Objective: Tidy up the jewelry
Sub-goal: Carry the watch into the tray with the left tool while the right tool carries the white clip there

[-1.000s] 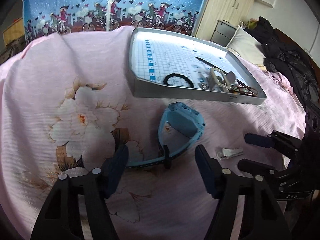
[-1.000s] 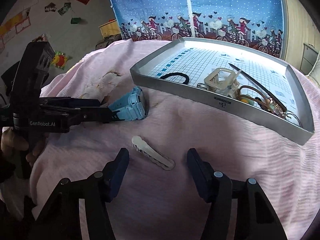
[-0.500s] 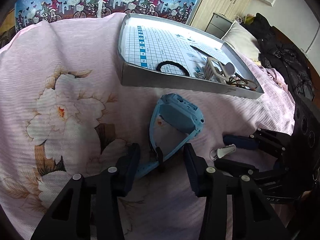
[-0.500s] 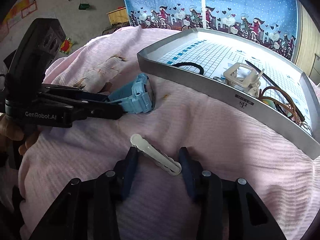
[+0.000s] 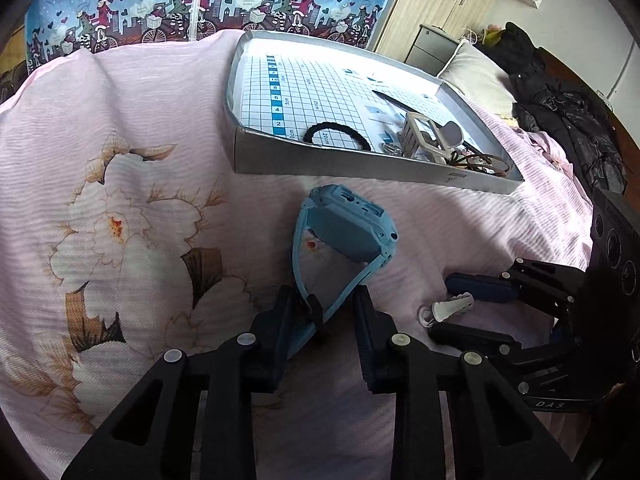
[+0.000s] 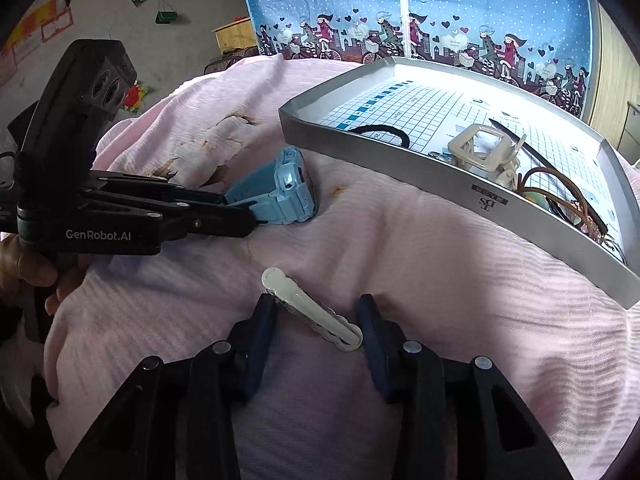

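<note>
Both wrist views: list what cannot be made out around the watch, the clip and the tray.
- Blue watch: its face is turned away in both views, so the display is unreadable.
- Watch strap: the left gripper covers part of it, so contact is unclear.
- White hair clip: whether the right gripper touches it is unclear.
- Tray: its near wall hides part of the tangled jewelry.

Tray (image 6: 496, 200) wall hides part of hair tie (image 6: 380, 130)
</note>
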Action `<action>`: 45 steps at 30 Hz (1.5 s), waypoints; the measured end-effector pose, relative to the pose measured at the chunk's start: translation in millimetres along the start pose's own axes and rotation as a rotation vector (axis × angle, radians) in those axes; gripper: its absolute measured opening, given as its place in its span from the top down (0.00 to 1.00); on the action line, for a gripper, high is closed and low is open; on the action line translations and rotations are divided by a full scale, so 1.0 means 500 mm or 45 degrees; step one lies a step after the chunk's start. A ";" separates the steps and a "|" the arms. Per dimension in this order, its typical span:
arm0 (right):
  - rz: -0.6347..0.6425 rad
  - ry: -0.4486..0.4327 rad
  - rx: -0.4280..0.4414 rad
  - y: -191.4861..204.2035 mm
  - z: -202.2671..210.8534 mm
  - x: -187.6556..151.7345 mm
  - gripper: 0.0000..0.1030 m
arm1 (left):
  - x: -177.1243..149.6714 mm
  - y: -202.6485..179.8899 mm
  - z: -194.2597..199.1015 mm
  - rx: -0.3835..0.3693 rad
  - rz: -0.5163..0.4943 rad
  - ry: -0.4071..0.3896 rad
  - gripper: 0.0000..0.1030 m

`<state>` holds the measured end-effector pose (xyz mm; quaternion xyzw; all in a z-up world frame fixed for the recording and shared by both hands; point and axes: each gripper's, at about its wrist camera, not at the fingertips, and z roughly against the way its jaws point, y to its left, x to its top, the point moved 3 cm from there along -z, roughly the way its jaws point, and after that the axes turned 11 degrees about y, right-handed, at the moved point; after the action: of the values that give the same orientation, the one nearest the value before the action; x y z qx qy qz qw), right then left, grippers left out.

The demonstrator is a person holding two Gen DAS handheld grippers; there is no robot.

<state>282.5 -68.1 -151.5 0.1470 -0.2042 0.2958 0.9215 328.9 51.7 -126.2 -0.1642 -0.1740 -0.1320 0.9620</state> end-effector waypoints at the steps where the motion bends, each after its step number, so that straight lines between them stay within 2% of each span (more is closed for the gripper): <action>1: -0.001 -0.001 -0.005 0.000 0.000 0.000 0.61 | 0.000 0.000 -0.001 0.004 0.000 0.000 0.77; 8: -0.037 -0.041 -0.044 -0.008 0.003 -0.001 0.61 | 0.000 -0.003 -0.001 0.017 -0.007 -0.012 0.83; 23: -0.150 -0.107 -0.029 -0.039 0.021 -0.008 0.61 | 0.004 -0.027 0.005 -0.012 -0.059 -0.053 0.88; 28: -0.167 -0.112 -0.015 -0.042 0.022 -0.010 0.61 | 0.008 -0.041 -0.001 0.055 -0.078 -0.053 0.89; 33: -0.172 -0.120 -0.012 -0.044 0.024 -0.012 0.61 | 0.006 -0.038 0.016 0.041 -0.056 -0.142 0.90; 36: -0.191 -0.139 -0.005 -0.050 0.030 -0.011 0.61 | 0.002 -0.052 0.035 0.047 -0.085 -0.215 0.91; 41: -0.256 -0.216 0.002 -0.067 0.061 -0.012 0.61 | 0.001 -0.095 0.063 0.105 -0.164 -0.311 0.91; 45: -0.322 -0.294 0.008 -0.086 0.099 -0.011 0.61 | 0.017 -0.121 0.079 0.105 -0.167 -0.366 0.91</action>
<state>290.2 -123.8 -117.1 0.2076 -0.2877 0.1591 0.9213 306.1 9.0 -71.8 -0.1299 -0.3256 -0.1623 0.9224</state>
